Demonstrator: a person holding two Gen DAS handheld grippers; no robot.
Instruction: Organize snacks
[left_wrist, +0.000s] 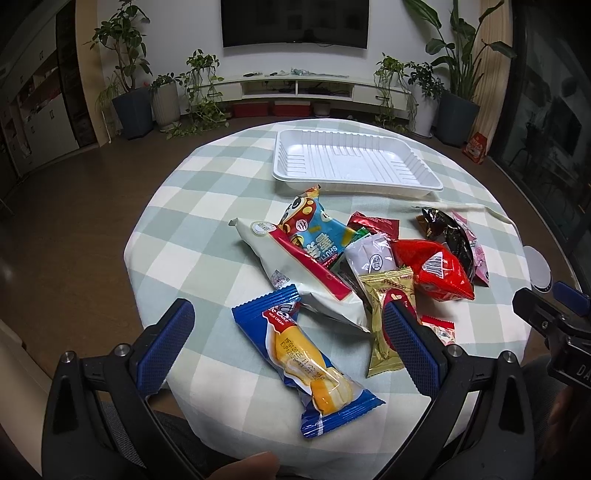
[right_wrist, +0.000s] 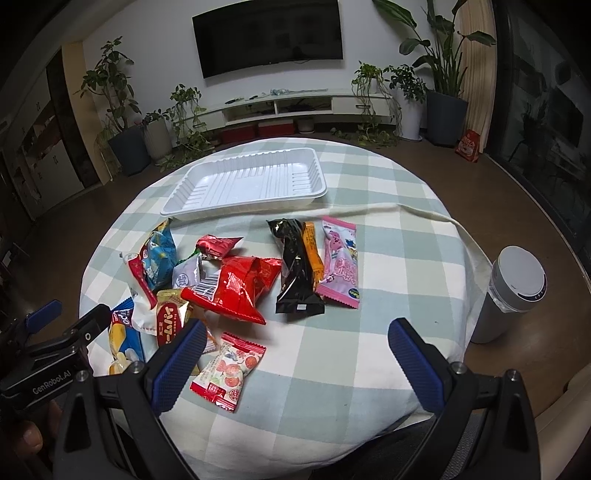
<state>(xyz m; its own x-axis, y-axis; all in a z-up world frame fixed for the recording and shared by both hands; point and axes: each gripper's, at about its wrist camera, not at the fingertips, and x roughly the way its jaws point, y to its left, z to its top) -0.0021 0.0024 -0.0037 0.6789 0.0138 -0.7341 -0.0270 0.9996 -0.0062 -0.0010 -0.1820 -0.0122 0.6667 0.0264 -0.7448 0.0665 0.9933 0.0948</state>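
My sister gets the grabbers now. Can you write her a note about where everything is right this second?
Left gripper: open, holding nothing, above the blue cake packet at the near edge of the table.
Right gripper: open, holding nothing, near the small strawberry packet.
White tray: at the far side of the table, with nothing in it.
Snacks: all loose on the checked cloth, among them the red bag, black packet and pink packet.
Done: nothing yet.
Left: probably move every snack into the tray.
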